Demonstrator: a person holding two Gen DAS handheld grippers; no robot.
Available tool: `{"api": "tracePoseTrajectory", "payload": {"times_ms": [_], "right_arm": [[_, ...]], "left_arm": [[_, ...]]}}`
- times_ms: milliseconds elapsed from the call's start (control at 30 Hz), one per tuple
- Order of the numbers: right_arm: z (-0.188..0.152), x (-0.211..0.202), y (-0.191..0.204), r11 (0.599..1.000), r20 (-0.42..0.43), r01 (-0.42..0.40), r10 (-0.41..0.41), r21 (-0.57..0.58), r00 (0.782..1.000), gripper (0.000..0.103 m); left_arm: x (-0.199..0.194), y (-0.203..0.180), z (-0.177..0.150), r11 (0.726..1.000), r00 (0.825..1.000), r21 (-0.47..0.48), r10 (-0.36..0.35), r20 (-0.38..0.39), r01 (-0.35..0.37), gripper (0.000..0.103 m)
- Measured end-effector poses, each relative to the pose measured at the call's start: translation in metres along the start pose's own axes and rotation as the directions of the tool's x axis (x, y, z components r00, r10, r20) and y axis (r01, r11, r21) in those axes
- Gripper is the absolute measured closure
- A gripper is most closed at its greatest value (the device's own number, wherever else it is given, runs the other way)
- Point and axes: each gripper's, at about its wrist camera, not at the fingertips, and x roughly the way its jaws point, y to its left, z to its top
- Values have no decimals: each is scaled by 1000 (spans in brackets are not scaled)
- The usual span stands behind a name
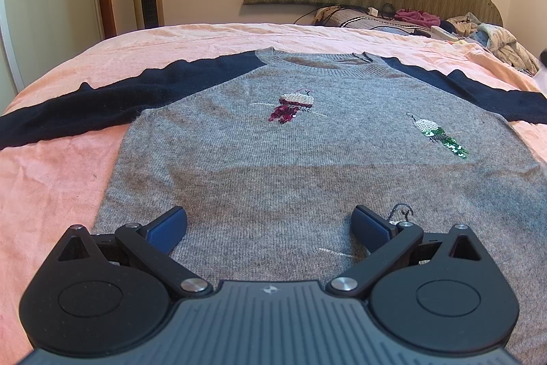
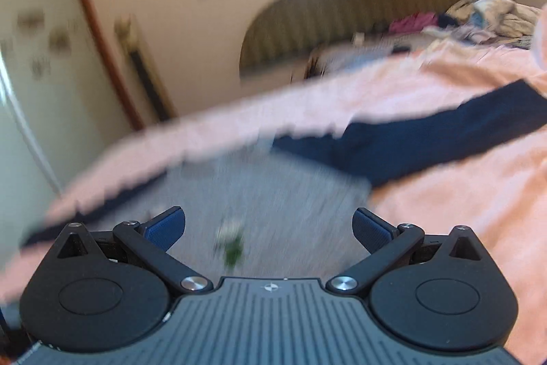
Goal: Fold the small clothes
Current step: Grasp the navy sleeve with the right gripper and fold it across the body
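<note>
A bed (image 1: pixel 212 40) with a pink sheet carries a grey sweater (image 1: pixel 307 166) laid flat, dark sleeves spread. Crumpled clothes (image 1: pixel 492 35) lie by the headboard.

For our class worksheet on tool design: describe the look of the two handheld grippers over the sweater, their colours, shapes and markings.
The left gripper and right gripper look identical. Each has a ribbed grey body with a small round emblem at its front edge, two rounded black housings with circular recesses, black link arms with silver pivot screws, and blue textured finger pads. No cables or sleeves show.

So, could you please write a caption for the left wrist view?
Open left gripper above a grey sweater with navy sleeves, spread flat on a pink bedsheet.
</note>
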Motion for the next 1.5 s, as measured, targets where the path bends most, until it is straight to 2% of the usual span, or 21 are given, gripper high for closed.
{"api": "tracePoseTrajectory", "payload": {"times_ms": [100,200,300,367,433,500,600,667,733,800,867,967,1033,1100,1200,1233,1267,1300,1333,1400,1500], "right_arm": [[47,4,-84,962,11,91,-97,259,995,0],[67,3,-178,831,82,104,-176,546,981,0],[62,12,-244,689,75,109,-230,716,970,7],[52,22,-270,630,63,97,-227,771,972,14],[49,32,-279,640,55,121,-248,759,967,30],[48,44,-279,674,54,132,-247,726,967,33],[54,58,-281,722,32,195,-287,664,957,49],[56,66,-284,728,11,235,-316,644,949,80],[68,69,-284,716,-7,261,-337,647,941,90],[70,65,-271,737,20,257,-344,626,939,89],[78,63,-241,795,56,211,-293,569,955,89],[87,66,-166,892,105,56,-115,449,988,89],[86,74,-100,940,104,-77,44,333,994,89],[77,86,-36,952,70,-196,185,235,980,89],[46,114,39,919,-34,-332,346,212,938,84],[36,121,52,912,-72,-347,370,219,926,64],[21,123,68,910,-104,-344,375,234,921,30],[9,120,74,909,-99,-328,362,256,927,17],[-4,113,77,908,-85,-321,354,270,931,12],[-20,99,75,910,-109,-329,364,254,925,16],[-47,68,61,957,-144,-235,260,167,955,16]], "left_arm": [[0,0,0,1000,1000,0,0,0,0,0],[0,0,0,1000,1000,0,0,0,0,0],[0,0,0,1000,1000,0,1,0,-1,0],[0,0,0,1000,1000,1,1,0,-1,0],[0,0,0,1000,1000,1,1,0,-1,0],[0,0,0,1000,1000,0,0,0,0,0],[0,0,0,1000,1000,0,0,0,0,0],[0,0,0,1000,1000,-1,-1,1,1,0],[0,1,0,1000,1000,-4,-3,2,3,0],[-1,2,0,1000,1000,-9,-7,3,7,0],[-1,2,0,1000,1000,-14,-10,5,11,0],[-1,3,0,1000,1000,-19,-14,7,14,0],[-1,3,0,1000,1000,-20,-14,7,14,0],[-1,3,0,1000,1000,-19,-14,6,14,0],[-1,2,0,1000,1000,-16,-11,5,11,0],[-1,2,0,1000,1000,-14,-9,5,10,0],[-1,2,0,1000,1000,-13,-9,4,9,0],[-1,2,0,1000,1000,-12,-7,4,7,0],[-1,1,0,1000,1000,-11,-5,4,5,0],[-1,0,0,1000,1000,-7,-1,1,1,0],[0,-3,3,1000,1000,12,6,-23,-5,0]]}}
